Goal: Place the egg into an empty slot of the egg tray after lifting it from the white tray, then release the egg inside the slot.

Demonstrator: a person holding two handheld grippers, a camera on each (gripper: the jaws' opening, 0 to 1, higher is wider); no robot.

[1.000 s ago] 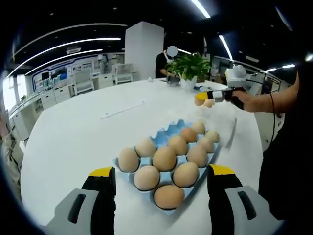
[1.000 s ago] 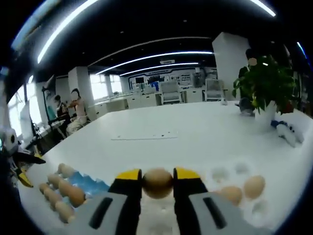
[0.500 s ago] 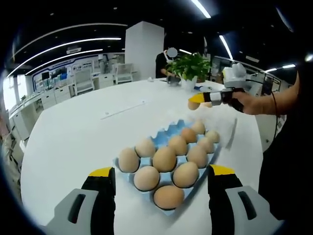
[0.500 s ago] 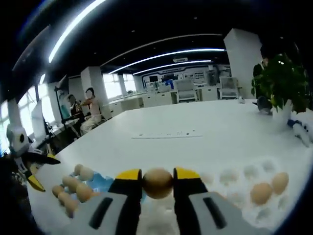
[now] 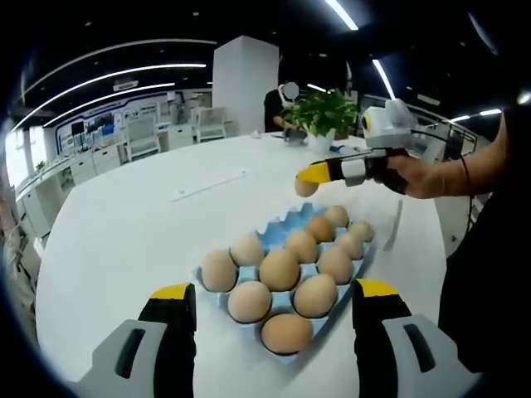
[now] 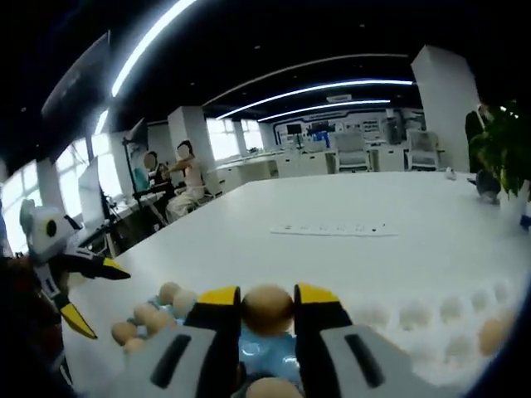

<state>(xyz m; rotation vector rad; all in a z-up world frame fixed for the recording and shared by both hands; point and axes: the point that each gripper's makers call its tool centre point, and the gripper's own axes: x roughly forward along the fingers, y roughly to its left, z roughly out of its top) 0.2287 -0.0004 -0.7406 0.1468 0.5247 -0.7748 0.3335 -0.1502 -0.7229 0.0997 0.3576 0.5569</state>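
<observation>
Presently the right gripper (image 6: pixel 267 308) holds a smooth tan oval egg (image 6: pixel 267 308) between its yellow-tipped jaws, closed against the egg's two sides. In the left gripper view this same right gripper (image 5: pixel 309 178) hangs above the far end of the blue moulded egg tray (image 5: pixel 290 222), clear of it and not yet down in a slot. The tray carries brown eggs (image 5: pixel 280 269) in its near rows; its far end appears to hold the empty slots, though the cups there are hard to make out. The white moulded tray (image 6: pixel 431 319) lies beside the blue tray, to its right in the right gripper view.

The left gripper (image 5: pixel 274 307) stands wide open and empty at the near end of the blue tray, its jaws either side of the nearest eggs without touching them.

Handling judgement: the egg is light, rigid but brittle, and smooth-shelled, so it is liable to slip under too little pressure and crack under too much. The hold across its middle looks sound.

Orientation: the egg's long axis cannot be read with confidence; the outline between the jaws looks nearly round, perhaps slightly wider across the jaws. Which end is the pointed one cannot be told.
</observation>
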